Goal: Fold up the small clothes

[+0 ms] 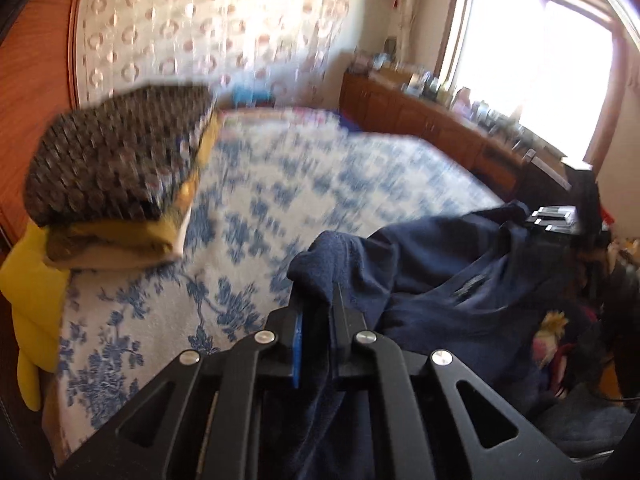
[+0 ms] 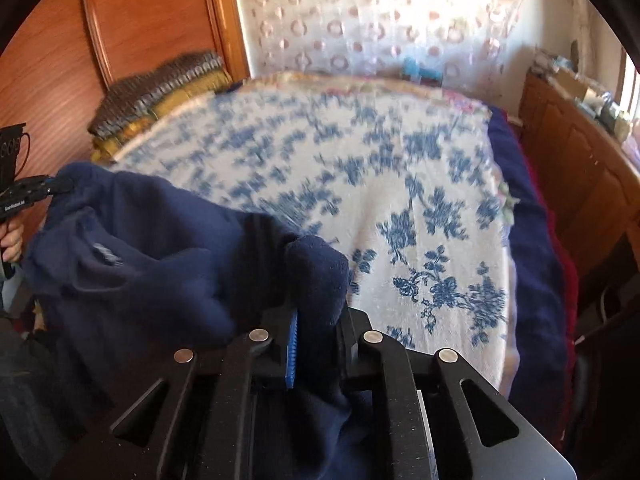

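A dark navy garment point(image 1: 448, 276) hangs between both grippers above the near edge of the bed. My left gripper point(image 1: 318, 296) is shut on one bunched corner of it, the cloth pinched between the black fingers. In the right wrist view the same navy garment point(image 2: 152, 256) spreads to the left, and my right gripper point(image 2: 316, 280) is shut on its other bunched corner. The left gripper point(image 2: 56, 188) shows at the far left there, clamped on the cloth, with a hand point(image 2: 12, 240) below it. The right gripper point(image 1: 556, 220) shows at the garment's far end.
A white bedspread point(image 2: 380, 184) with blue flowers covers the bed. A folded stack of clothes point(image 1: 120, 172), dark patterned on top and yellow beneath, lies at its left by the wooden headboard point(image 2: 140, 32). A cluttered wooden cabinet point(image 1: 432, 120) runs under the window on the right.
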{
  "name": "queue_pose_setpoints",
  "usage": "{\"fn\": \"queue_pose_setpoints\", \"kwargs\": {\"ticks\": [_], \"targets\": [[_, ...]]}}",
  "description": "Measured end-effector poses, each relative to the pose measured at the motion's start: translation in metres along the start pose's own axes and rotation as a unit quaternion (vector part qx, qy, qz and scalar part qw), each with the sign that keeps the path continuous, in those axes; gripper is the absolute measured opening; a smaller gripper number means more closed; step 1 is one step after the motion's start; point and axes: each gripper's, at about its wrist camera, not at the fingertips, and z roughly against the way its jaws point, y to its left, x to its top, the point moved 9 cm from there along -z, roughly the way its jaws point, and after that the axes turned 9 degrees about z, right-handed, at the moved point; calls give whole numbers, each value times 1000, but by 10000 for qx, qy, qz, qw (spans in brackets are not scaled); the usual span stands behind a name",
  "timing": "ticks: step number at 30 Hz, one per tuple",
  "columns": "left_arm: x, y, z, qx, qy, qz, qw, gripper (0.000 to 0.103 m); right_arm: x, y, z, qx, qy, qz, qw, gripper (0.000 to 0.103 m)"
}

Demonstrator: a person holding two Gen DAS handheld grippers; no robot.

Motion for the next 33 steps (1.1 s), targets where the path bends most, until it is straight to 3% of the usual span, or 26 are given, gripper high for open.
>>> {"fn": "queue_pose_setpoints", "kwargs": {"ticks": [5, 10, 17, 23, 29, 33], "targets": [[20, -30, 59, -205, -689, -149, 9973, 6, 19, 14, 74, -357, -792, -18, 9962, 11], [46, -50, 107, -368, -1264, -231, 9910, 6, 39, 20, 139, -683, -1317, 63, 9889, 10], [81, -72, 183, -491, -2029, -472, 9768, 6, 83, 43, 232, -1165, -2025, 584, 9706, 10], [111, -63, 237, -407, -2651, -414, 9625, 6, 120, 58, 298, -1272, -2598, 762, 9542, 10], [156, -48, 241, -9, -2876, -601, 9559, 6, 160, 54, 321, -1439, -2850, 1036, 9420, 10], [197, -26, 195, 297, -2640, -592, 9622, 6, 200, 25, 286, -1513, -2585, 1042, 9484, 10]]}}
